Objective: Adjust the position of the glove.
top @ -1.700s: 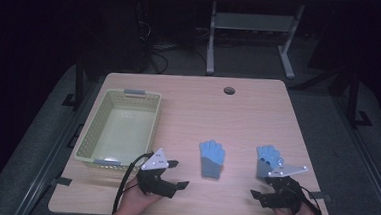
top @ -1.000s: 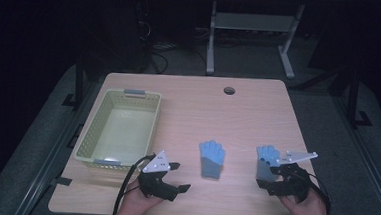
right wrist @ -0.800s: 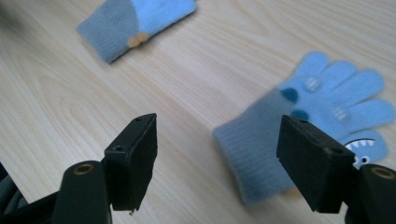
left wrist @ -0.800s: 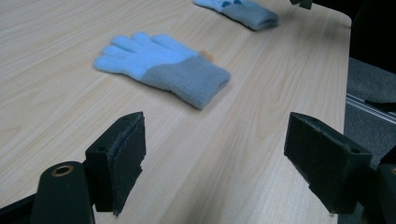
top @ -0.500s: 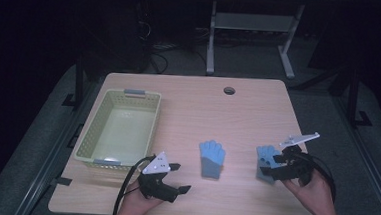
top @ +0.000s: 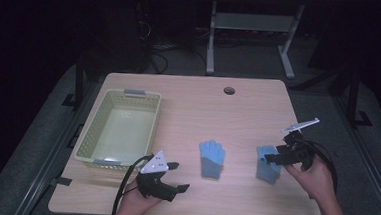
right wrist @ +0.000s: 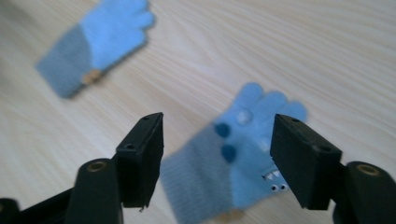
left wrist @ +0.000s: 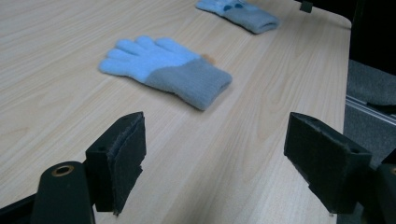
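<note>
A pale green basket (top: 119, 128) stands near the left edge of the tabletop (top: 194, 97), its long side running from the front toward the back. Just in front of its near right corner, close to the front edge, the left tongs (top: 176, 177) rest in the person's left hand (top: 135, 202), a black cable looping from them toward the basket. Their jaws are spread wide with nothing between them, and in the left gripper view they point across bare wood toward the plain blue glove (left wrist: 163, 70).

That plain blue glove (top: 211, 158) lies flat a little right of the middle of the tabletop, toward the front edge, fingers pointing to the back edge and grey cuff to the front. Well apart from it, toward the right edge, lies the second blue glove (top: 266, 164), which bears dark dots and small white marks (right wrist: 247, 154).

The right tongs (top: 270, 159) hover over this second glove, held by the right hand (top: 312, 177) coming in from the front right corner. Their jaws have just been closing but stand apart on either side of the glove, not pressing it; whether they touch it I cannot tell.
</note>
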`<state>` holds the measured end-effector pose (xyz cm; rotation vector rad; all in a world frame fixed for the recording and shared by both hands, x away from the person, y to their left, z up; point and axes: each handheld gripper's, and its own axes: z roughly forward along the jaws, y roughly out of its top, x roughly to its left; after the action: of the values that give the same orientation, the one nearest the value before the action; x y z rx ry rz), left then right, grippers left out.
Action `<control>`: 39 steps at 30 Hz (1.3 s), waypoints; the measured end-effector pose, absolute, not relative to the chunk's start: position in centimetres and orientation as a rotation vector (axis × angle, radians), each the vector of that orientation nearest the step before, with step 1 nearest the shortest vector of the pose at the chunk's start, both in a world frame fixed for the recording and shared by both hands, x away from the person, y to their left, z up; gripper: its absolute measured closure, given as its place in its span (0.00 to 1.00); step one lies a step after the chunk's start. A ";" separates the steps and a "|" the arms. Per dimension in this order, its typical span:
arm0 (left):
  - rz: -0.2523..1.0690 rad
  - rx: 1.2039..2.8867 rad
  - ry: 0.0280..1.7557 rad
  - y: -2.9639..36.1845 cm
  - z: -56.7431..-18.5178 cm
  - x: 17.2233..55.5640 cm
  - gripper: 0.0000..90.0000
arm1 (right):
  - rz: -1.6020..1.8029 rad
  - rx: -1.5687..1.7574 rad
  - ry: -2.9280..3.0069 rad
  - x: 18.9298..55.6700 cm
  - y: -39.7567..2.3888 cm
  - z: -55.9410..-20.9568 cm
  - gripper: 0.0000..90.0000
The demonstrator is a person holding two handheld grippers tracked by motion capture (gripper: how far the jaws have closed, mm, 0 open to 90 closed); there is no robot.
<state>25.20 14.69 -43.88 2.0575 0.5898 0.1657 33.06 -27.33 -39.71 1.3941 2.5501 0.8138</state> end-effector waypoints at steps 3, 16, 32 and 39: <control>0.162 2.056 0.593 14.7 -43.9 25.2 0.23 | 0.772 1.401 2.560 33.4 -27.3 -40.2 0.45; 0.151 2.040 0.607 15.0 -43.9 25.4 0.23 | 0.614 1.504 2.617 34.5 -27.2 -43.3 0.60; 0.154 2.039 0.612 15.0 -43.8 25.2 0.24 | 0.498 1.459 2.609 34.5 -26.3 -44.4 0.73; 0.158 2.041 0.609 15.2 -43.8 25.1 0.24 | 0.518 1.512 2.594 34.7 -26.6 -44.3 0.86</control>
<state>25.12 15.15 -43.80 2.0408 0.6091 0.1579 34.75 -26.59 -44.32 1.5123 2.5939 0.5179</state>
